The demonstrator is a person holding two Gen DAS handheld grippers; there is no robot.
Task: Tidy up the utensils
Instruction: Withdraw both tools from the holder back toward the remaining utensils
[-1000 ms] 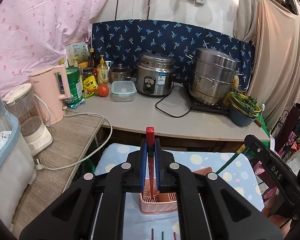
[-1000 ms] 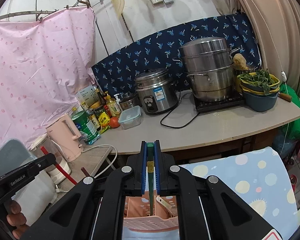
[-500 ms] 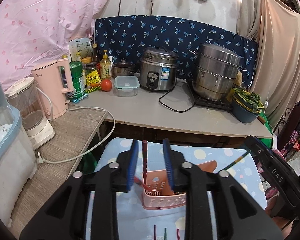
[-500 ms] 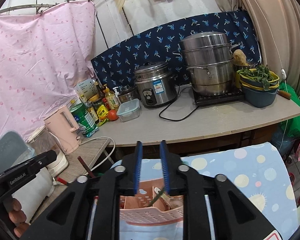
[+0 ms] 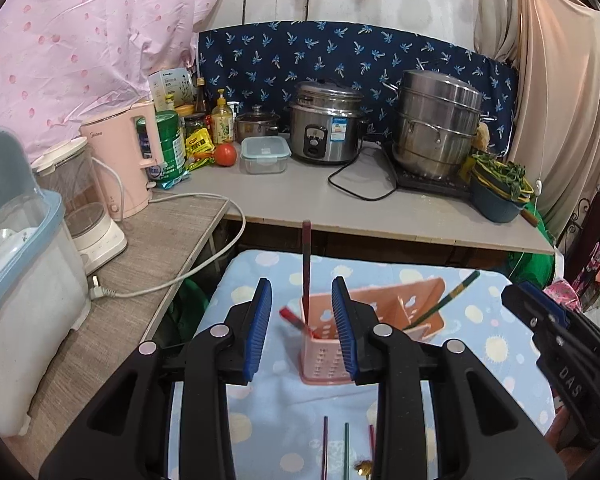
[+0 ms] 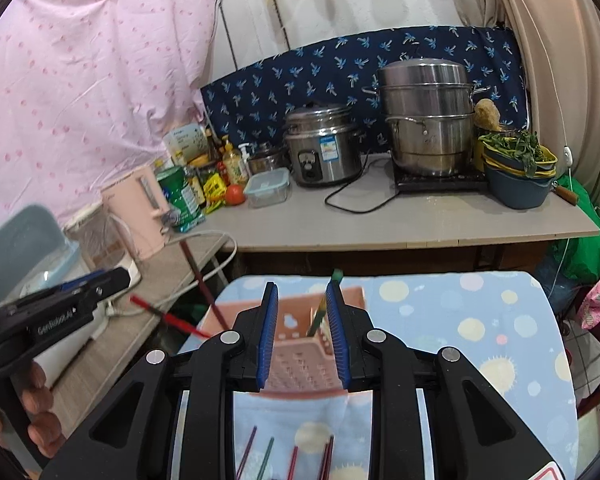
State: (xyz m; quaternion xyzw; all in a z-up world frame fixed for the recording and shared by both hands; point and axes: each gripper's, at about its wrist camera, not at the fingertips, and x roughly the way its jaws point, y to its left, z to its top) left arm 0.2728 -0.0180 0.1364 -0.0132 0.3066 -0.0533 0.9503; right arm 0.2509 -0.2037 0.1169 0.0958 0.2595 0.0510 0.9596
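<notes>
A pink slotted utensil basket (image 5: pixel 374 330) stands on the dotted blue cloth (image 5: pixel 496 352). Two red chopsticks (image 5: pixel 307 264) stand in its left compartment and a green chopstick (image 5: pixel 448 298) leans in its right one. My left gripper (image 5: pixel 302 330) is open and empty, just in front of the basket's left end. My right gripper (image 6: pixel 302 334) is open and empty, with the basket (image 6: pixel 300 354) and the green chopstick (image 6: pixel 320 312) between its blue pads. Loose chopsticks (image 6: pixel 292 458) lie on the cloth below both grippers; they also show in the left wrist view (image 5: pixel 346 450).
A grey counter (image 5: pixel 340 200) behind holds a rice cooker (image 5: pixel 326 122), a steel steamer pot (image 5: pixel 438 124), a lidded box (image 5: pixel 265 154) and a tomato (image 5: pixel 225 155). A pink kettle (image 5: pixel 122 160) and a dish bin (image 5: pixel 16 264) stand at left.
Both grippers have let go: the left released a red chopstick and the right a green one into the basket. Both opened and drew back from it.
</notes>
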